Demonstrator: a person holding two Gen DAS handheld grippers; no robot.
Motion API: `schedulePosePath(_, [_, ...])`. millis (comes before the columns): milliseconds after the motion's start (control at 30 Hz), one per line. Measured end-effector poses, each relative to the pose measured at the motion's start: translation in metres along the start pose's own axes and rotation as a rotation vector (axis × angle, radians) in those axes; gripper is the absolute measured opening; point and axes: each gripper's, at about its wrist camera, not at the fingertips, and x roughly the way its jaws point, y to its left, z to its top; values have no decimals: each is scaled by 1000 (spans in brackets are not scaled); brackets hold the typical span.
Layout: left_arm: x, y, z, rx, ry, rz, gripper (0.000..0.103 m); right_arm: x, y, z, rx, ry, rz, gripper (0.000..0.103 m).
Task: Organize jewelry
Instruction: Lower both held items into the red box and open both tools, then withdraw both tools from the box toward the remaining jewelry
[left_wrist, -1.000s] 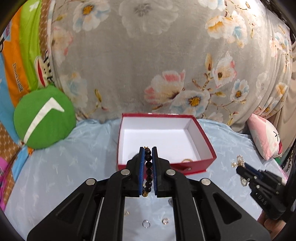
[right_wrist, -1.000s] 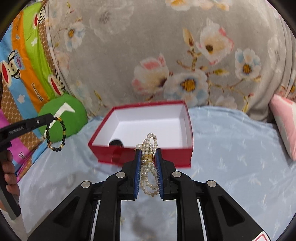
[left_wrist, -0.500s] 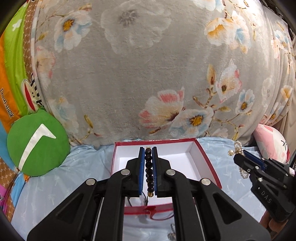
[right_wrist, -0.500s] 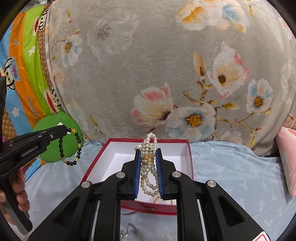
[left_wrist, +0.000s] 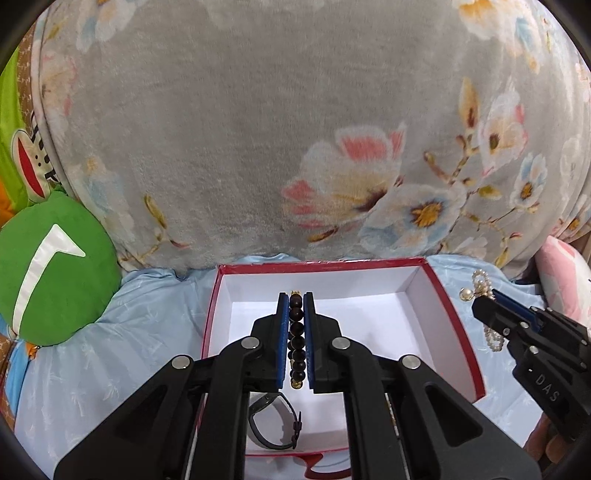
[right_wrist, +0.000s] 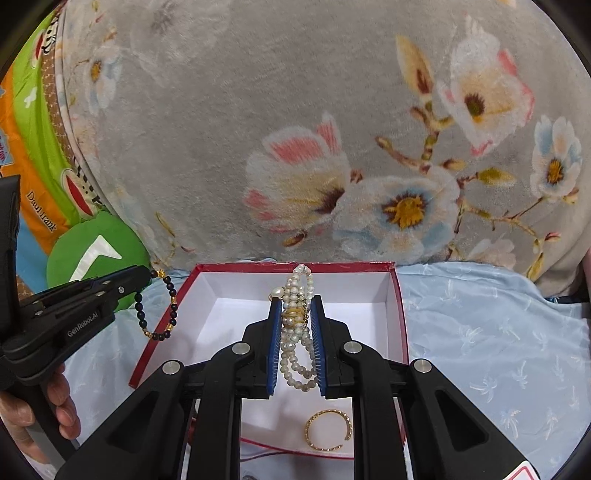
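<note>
A red box (left_wrist: 467, 347) with a white inside lies open on the blue sheet; it also shows in the right wrist view (right_wrist: 402, 314). My left gripper (left_wrist: 295, 299) is shut on a black bead bracelet (left_wrist: 296, 332) and holds it over the box; from the right wrist view the bracelet (right_wrist: 157, 306) hangs over the box's left edge. My right gripper (right_wrist: 295, 306) is shut on a pearl necklace (right_wrist: 293, 332) above the box; it also shows in the left wrist view (left_wrist: 480, 295). A black watch (left_wrist: 273, 424) and a gold bangle (right_wrist: 328, 430) lie in the box.
A grey floral blanket (left_wrist: 295, 129) rises right behind the box. A green round cushion (left_wrist: 48, 273) lies at the left and a pink pillow (left_wrist: 565, 273) at the right. The blue sheet (right_wrist: 498, 332) spreads to the right of the box.
Both grippers have moved forward and now hang over the box with their jewelry. The loose rings on the sheet in front of the box have gone out of view.
</note>
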Motion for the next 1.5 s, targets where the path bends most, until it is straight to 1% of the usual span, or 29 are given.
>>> schedulePosePath(367, [46,1,-6,3,53,27,7,36,-4,-2,-11,38,-28,15])
schedulePosePath(600, [67,0,-9,18,81,46,7,62,-6,-5,-11,74,-39,15])
schedulePosePath(733, [76,-1,-10,22,88,44,8,70,-6,-7,-18,81,-46,16])
schedulePosePath(767, [78,-2,-10,23,87,41,8,71,-7,-7,-18,78,-48,17])
schedulePosePath(800, [81,-2,-11,21,84,39,9,72,-8,-8,-19,71,-49,25])
schedulePosePath(833, [83,-2,-11,16,80,47,11,72,-8,-7,-20,66,-55,32])
schedulePosePath(867, [85,-2,-12,15,80,47,15,72,-8,-7,-21,61,-62,43])
schedulePosePath(900, [87,-1,-11,11,85,45,30,72,-9,-7,-21,53,-68,50])
schedulePosePath(933, [88,1,-11,0,82,42,45,71,-10,-7,-22,42,-73,51])
schedulePosePath(1000, [87,4,-11,-25,57,57,56,69,-11,-6,-23,32,-81,55])
schedulePosePath(1233, [62,21,-7,-93,25,68,58,49,-12,-9,-14,3,-72,57])
schedulePosePath(1300, [50,24,-8,-93,18,74,58,40,-11,-11,-10,2,-65,57])
schedulePosePath(1400, [27,28,-12,-89,13,87,64,23,-8,-16,-7,-4,-55,57])
schedulePosePath(1467, [10,31,-17,-83,9,91,64,9,-8,-20,1,-8,-51,58])
schedulePosePath(1500, [0,32,-21,-74,14,89,67,0,-8,-22,8,-11,-48,58])
